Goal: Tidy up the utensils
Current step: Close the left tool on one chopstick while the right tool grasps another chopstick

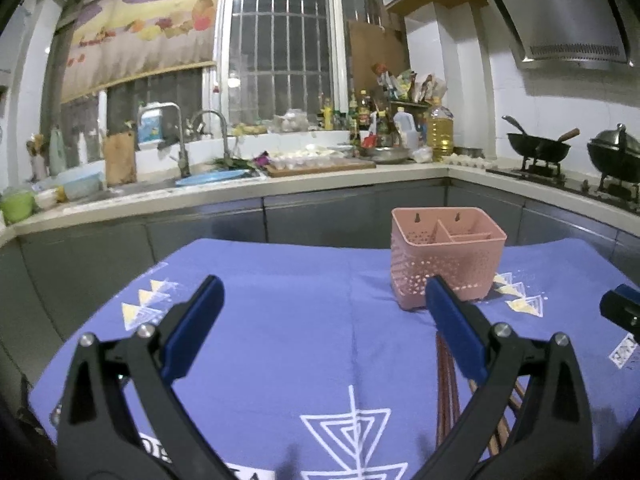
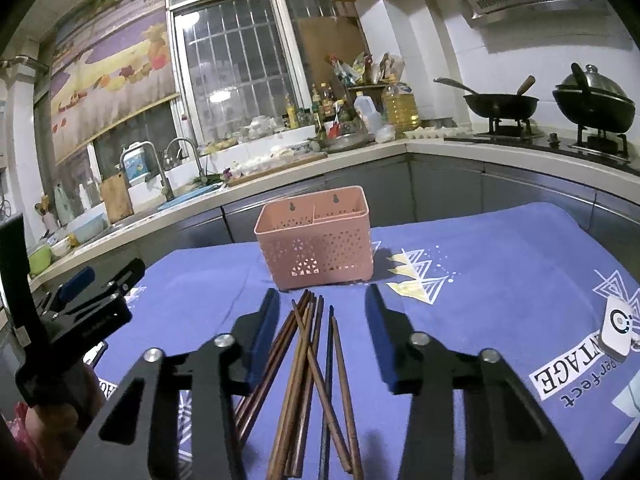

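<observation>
Little of the organizing looks done, judging by how things lie: on the left, the left gripper point(image 1: 324, 300) hangs over bare cloth with its blue-padded jaws spread wide and nothing between them. Just to its right in its own view, and straight ahead in the right wrist view, the loose bundle of brown wooden chopsticks point(image 2: 308, 364) lies scattered flat on the cloth, several crossing one another, with one darker, thinner stick among them. The right gripper point(image 2: 322, 320) straddles this bundle, its jaws partly apart with the sticks lying between them; the pads do not appear to press on any stick, so nothing is gripped yet. Beyond the chopsticks stands the pink perforated plastic utensil caddy point(image 2: 316, 250), upright, divided into compartments, and what shows of its inside appears empty. What remains, then, is seemingly everything: gathering the sticks, lifting them and standing them in a compartment. The surface is a table under a blue-violet cloth printed with white and yellow triangles point(image 1: 304, 312), with a small white device point(image 2: 618, 330) resting near its right edge. Around it runs a cluttered kitchen: a sink with two curved taps point(image 1: 200, 140) at the left, a barred window, bottles and a big oil jug in the corner, and two dark woks point(image 2: 500, 104) on a gas hob at the right.
</observation>
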`<state>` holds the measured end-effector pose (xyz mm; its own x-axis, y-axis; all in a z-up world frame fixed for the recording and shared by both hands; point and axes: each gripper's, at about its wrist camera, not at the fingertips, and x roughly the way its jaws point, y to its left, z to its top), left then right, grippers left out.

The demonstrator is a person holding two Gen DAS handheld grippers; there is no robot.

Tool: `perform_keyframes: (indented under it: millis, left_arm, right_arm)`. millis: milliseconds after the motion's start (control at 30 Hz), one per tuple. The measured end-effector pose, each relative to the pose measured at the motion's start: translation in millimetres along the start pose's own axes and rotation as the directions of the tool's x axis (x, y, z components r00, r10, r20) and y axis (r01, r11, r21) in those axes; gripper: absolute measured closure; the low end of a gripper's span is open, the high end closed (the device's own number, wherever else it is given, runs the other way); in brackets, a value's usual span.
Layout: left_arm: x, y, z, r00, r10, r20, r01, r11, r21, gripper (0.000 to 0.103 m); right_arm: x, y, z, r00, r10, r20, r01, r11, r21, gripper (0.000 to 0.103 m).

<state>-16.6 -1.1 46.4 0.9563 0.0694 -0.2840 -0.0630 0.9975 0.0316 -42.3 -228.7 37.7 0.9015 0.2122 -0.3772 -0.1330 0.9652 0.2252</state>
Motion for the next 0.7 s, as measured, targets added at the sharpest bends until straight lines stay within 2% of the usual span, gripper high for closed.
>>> perform_keyframes:
  millis: [133, 200, 267, 367, 400, 433, 500, 533, 633, 700]
  left_arm:
    - [9, 3, -8, 0.995, -0.071, -0.064, 0.070, 0.997, -0.020, 0.015]
    - [14, 4, -13, 0.988, -0.116, -0.104, 0.114, 0.993, -0.031, 0.023]
    - [22, 3, -19, 0.970, -0.180, -0.165, 0.176, 0.984, -0.043, 0.030]
    - [34, -8, -31, 0.928, -0.271, -0.256, 0.272, 0.962, -0.033, 0.045]
    - [35, -13, -35, 0.920, -0.281, -0.274, 0.286, 0.958, -0.021, 0.052]
    - [40, -19, -40, 0.902, -0.299, -0.310, 0.313, 0.950, -0.004, 0.061]
    - [49, -31, -52, 0.860, -0.342, -0.379, 0.369, 0.929, -0.001, 0.069]
    - [52, -35, -57, 0.845, -0.354, -0.400, 0.385, 0.923, -0.002, 0.074]
    - [60, -48, -72, 0.799, -0.387, -0.461, 0.433, 0.901, -0.006, 0.081]
    - [62, -55, -79, 0.785, -0.391, -0.481, 0.447, 0.895, 0.002, 0.081]
  right_arm:
    - [3, -6, -3, 1.000, -0.012, -0.022, 0.012, 1.000, -0.001, 0.066]
    - [5, -10, -4, 0.999, -0.017, -0.035, 0.017, 1.000, -0.004, 0.068]
    - [9, -13, -6, 0.998, -0.022, -0.055, 0.021, 1.000, -0.021, 0.071]
    - [23, -18, -14, 0.991, -0.036, -0.130, 0.029, 0.998, -0.053, 0.080]
    - [27, -20, -19, 0.987, -0.038, -0.154, 0.030, 0.998, -0.056, 0.083]
    - [33, -23, -24, 0.980, -0.038, -0.194, 0.027, 0.998, -0.056, 0.085]
    - [43, -27, -35, 0.966, -0.035, -0.257, 0.019, 0.998, -0.065, 0.086]
    - [46, -26, -39, 0.961, -0.035, -0.273, 0.016, 0.997, -0.069, 0.086]
    - [55, -24, -48, 0.947, -0.025, -0.319, 0.001, 0.997, -0.076, 0.086]
    - [60, -22, -53, 0.940, -0.017, -0.341, -0.011, 0.997, -0.079, 0.086]
